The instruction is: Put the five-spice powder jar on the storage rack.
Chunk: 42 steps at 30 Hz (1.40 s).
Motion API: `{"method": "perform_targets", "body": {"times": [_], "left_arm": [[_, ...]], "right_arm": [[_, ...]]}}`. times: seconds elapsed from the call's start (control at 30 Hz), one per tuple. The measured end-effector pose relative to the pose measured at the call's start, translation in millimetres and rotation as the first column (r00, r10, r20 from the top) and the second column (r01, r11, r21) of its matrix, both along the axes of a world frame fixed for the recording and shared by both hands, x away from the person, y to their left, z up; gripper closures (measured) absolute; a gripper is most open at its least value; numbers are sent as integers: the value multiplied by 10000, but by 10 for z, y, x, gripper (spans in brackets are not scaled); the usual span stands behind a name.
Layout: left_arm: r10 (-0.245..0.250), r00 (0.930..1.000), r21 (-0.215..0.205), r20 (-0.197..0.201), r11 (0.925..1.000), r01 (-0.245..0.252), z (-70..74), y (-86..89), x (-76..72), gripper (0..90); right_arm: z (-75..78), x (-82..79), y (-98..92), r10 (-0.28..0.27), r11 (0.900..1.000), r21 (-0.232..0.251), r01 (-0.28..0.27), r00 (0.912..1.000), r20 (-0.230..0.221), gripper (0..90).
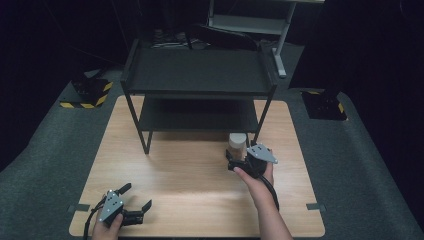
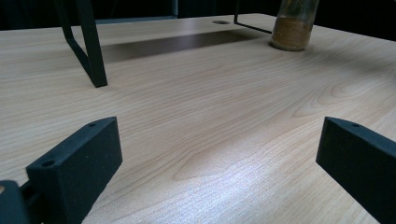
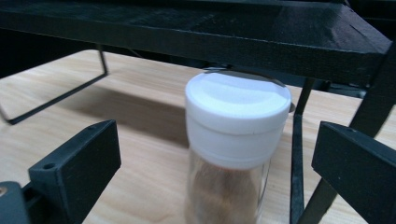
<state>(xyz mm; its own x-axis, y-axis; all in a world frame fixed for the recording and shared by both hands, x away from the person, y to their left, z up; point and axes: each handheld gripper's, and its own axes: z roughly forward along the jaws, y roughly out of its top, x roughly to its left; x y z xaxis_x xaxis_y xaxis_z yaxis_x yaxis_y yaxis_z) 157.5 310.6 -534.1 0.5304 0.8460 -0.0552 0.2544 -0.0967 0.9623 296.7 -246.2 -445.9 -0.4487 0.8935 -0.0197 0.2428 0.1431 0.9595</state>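
1. The table (image 1: 190,200) is the biggest thing in front of me: a pale wooden top, standing on grey carpet.

2. On its far half stands a black two-tier shelf rack (image 1: 200,75). Its thin legs come down on the wood, and in my left gripper view one front leg (image 2: 91,51) rises at the upper left.

3. My right gripper (image 1: 239,161) sits near the rack's front right leg, with my hand behind it and its grey three-cornered plate on top. Its jaws are spread wide, one on each side of the spice jar, and in my right gripper view there is clear space between each jaw and the glass. It has hold of nothing.

4. My left gripper (image 1: 136,198) rests low at the near left corner of the table, well apart from the jar. Its jaws are also spread wide over bare wood, with nothing between them.

5. The spice jar (image 3: 233,154) stands upright on the table just in front of the rack's lower shelf, beside the front right leg. It is clear glass holding brown powder, with a white cap (image 3: 237,116). In my left gripper view it stands far off at the upper right.
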Motion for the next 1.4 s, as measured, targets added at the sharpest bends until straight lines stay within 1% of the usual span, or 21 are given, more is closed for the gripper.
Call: {"method": "perform_targets", "body": {"times": [0.07,0.1,0.13,0.2,0.27,0.37,0.43,0.47,0.5,0.57,0.63,0.7,0.93,1.0,1.1,1.13,1.17,1.3,1.33,1.37,1.4], "left_arm": [[-13,10000,3,3,10000,13,0,2,0,5],[-20,10000,-3,5,10000,20,-1,3,0,5],[-20,10000,-3,5,10000,20,-1,3,0,5],[-35,10000,-14,-5,10000,35,-1,8,1,6],[-38,10000,-26,-7,10000,38,-1,9,2,5],[-45,10000,-43,-12,10000,45,-2,12,3,5],[-49,10000,-38,-4,10000,49,-3,13,3,5],[-49,10000,-38,-4,10000,49,-3,13,3,5],[-42,10000,-48,-2,10000,42,-4,14,2,5],[-37,10000,-53,-1,10000,37,-5,14,1,5],[-42,10000,-63,9,10000,42,-7,17,1,6],[-46,10000,-76,20,10000,46,-9,22,1,6],[-55,10000,-109,9,9999,55,-11,27,2,6],[-56,10000,-126,-7,9999,55,-10,28,4,5],[-48,10000,-125,-3,9999,47,-10,28,3,5],[-43,10000,-122,-5,9999,43,-10,27,3,5],[-43,10000,-122,-5,9999,43,-10,27,3,6],[-27,10000,-142,-13,9999,27,-11,24,3,5],[-24,10000,-141,-14,9999,23,-11,23,3,5],[-19,10000,-141,-15,9999,19,-11,23,2,5],[-18,10000,-136,-21,9999,18,-9,22,3,5]], "right_arm": [[-17,18,34,-137,9999,2,137,9999,10,14],[-44,44,85,-345,9994,7,345,9994,41,18],[-44,44,85,-345,9994,7,345,9994,41,18],[-95,78,172,-653,9978,-101,656,9976,217,45],[-109,100,196,-703,9974,-136,707,9972,259,49],[-127,139,259,-872,9960,-157,878,9956,342,117],[-147,160,308,-1015,9947,-87,1020,9938,453,192],[-147,160,308,-1015,9947,-87,1020,9938,453,192],[-172,164,348,-1156,9932,-102,1164,9917,556,246],[-195,170,381,-1329,9910,-90,1336,9896,544,284],[-223,169,384,-1442,9895,64,1441,9878,584,332],[-225,174,371,-1429,9897,149,1423,9882,550,334],[-198,152,356,-1384,9904,129,1379,9893,464,337],[-192,119,344,-1301,9915,83,1299,9904,461,338],[-195,34,314,-1143,9934,116,1138,9916,612,338],[-182,-40,293,-1056,9943,201,1045,9920,696,338],[-182,-40,293,-1056,9943,201,1045,9920,696,338],[-139,-213,251,-868,9958,376,839,9927,837,338],[-112,-296,235,-692,9973,318,664,9931,952,338],[-112,-296,235,-692,9973,318,664,9931,952,338],[-80,-365,236,-567,9983,219,547,9930,1033,338]]}}
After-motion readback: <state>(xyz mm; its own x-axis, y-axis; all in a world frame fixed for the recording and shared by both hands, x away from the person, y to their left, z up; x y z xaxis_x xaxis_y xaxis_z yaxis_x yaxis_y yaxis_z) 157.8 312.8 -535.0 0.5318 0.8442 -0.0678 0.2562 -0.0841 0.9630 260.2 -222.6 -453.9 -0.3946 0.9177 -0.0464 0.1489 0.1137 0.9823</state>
